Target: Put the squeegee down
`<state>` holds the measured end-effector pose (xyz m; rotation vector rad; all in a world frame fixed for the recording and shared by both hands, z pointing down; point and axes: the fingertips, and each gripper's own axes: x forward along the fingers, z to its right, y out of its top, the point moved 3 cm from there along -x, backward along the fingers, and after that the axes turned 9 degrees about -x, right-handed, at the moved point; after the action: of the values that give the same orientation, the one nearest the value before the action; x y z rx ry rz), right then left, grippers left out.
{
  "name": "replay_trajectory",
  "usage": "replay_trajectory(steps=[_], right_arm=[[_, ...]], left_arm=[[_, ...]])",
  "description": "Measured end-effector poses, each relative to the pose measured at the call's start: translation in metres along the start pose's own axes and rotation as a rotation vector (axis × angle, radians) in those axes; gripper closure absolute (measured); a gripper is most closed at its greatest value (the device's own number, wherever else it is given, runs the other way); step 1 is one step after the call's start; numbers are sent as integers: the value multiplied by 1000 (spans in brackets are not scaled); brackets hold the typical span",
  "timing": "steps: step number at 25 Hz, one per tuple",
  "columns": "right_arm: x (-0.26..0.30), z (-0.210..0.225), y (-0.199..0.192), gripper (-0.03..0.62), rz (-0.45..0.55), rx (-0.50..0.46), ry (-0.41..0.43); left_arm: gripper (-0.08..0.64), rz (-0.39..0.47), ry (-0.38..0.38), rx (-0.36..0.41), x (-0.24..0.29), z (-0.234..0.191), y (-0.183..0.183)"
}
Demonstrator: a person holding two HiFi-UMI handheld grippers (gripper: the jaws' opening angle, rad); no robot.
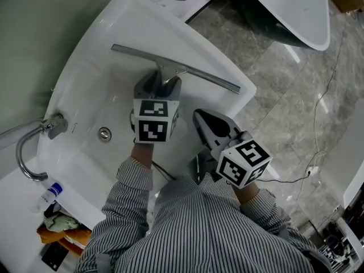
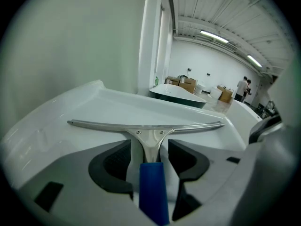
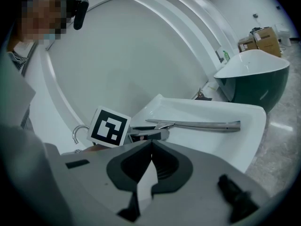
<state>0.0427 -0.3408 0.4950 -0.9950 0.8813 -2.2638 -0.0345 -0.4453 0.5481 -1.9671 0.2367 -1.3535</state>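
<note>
The squeegee (image 1: 181, 69) lies on the white basin's (image 1: 91, 78) flat far rim, its long metal blade (image 2: 146, 125) running crosswise. Its blue handle (image 2: 153, 185) points back between the jaws of my left gripper (image 1: 160, 87), which stand open with gaps on both sides of the neck, the pads not pressing. My right gripper (image 1: 199, 117) hovers to the right over the basin's front corner, jaw tips touching and holding nothing. In the right gripper view the squeegee (image 3: 197, 124) rests ahead of that gripper (image 3: 151, 143), beside the left gripper's marker cube (image 3: 109, 127).
A chrome faucet (image 1: 31, 147) and a drain (image 1: 104, 133) sit at the basin's left. A bottle (image 1: 50, 193) and cloths lie lower left. A dark green tub (image 1: 284, 10) stands beyond on the marble floor (image 1: 284, 84), where a cable (image 1: 318, 147) runs.
</note>
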Motion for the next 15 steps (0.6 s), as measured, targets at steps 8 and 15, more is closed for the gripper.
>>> replay_trajectory(steps=[8, 15], right_arm=[[-10, -5, 16, 577, 29, -57, -23], [-24, -17, 42, 577, 72, -136, -20]], left_arm=[[324, 94, 9, -5, -30, 1, 16], [368, 211, -16, -56, -77, 6, 35]])
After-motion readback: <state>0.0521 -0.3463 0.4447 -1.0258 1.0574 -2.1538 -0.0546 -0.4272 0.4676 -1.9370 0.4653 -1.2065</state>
